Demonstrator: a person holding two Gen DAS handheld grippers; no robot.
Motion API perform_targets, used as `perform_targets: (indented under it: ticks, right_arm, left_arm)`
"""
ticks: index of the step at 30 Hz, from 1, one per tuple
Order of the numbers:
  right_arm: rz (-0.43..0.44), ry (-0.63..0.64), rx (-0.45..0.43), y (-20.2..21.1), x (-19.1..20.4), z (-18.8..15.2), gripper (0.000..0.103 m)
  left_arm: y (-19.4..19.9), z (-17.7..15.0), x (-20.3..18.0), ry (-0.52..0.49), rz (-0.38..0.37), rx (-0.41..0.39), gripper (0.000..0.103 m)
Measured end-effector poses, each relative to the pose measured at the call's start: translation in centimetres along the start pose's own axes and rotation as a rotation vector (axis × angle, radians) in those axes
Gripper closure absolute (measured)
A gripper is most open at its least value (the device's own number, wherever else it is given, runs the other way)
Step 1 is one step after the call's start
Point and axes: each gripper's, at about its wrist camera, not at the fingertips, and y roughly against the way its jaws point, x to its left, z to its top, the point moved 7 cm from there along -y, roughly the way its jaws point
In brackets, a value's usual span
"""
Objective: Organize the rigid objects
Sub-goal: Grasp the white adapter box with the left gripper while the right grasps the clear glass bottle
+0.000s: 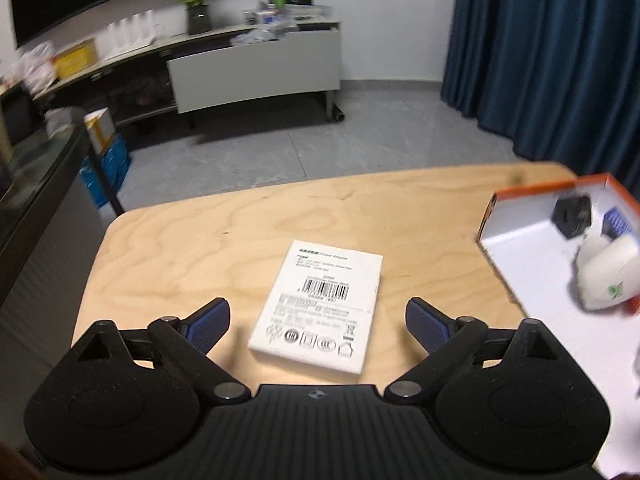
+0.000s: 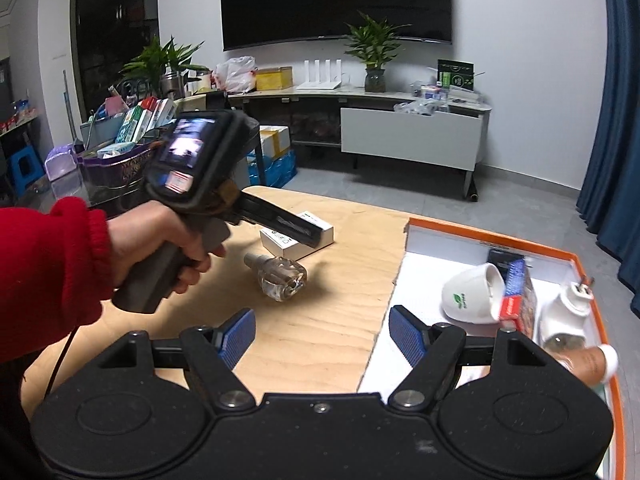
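Left claw [image 1: 318, 322]: spread wide, empty
White box [image 1: 320, 304]: flat at twelve o'clock
Orange tray [image 2: 520, 240]: white cup [image 2: 472, 296], carton
Right claw [image 2: 322, 334]: spread, empty

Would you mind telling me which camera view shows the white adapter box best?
The left wrist view: the white adapter box lies flat on the table, its barcode label unobstructed. In the right wrist view, the left gripper partly hides it.

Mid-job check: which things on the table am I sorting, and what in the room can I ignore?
Job:
white adapter box
glass bottle
orange-rimmed tray
white cup, already in the tray
left claw, open over the box

Ignore:
potted plant
wall screen
blue curtain
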Motion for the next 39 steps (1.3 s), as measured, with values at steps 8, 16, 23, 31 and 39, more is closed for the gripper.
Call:
perform_targets:
  ticks: [8, 16, 23, 31, 39]
  right_arm:
    - [0.045, 0.023, 0.058, -3.8, 0.7, 0.9, 0.016]
    - [0.144, 0.127, 0.168, -9.6, 2.0, 2.6, 0.016]
    - [0.182, 0.232, 0.252, -15.0, 4.0, 3.7, 0.016]
    - [0.215, 0.184, 0.283, -17.8, 3.7, 2.9, 0.040]
    - [0.128, 0.114, 0.205, -13.1, 3.9, 2.4, 0.041]
  left_arm:
    - [-0.1, -0.6, 1.4, 0.011, -0.006, 0.002, 0.043]
    - [5.2, -1.6, 5.4, 0.123, 0.036, -0.068, 0.043]
    - [8.8, -3.7, 8.1, 0.215, 0.056, -0.093, 0.043]
    - [10.7, -5.0, 8.2, 0.276, 0.052, -0.107, 0.043]
    - [13.3, -5.9, 6.4, 0.309, 0.027, -0.137, 0.043]
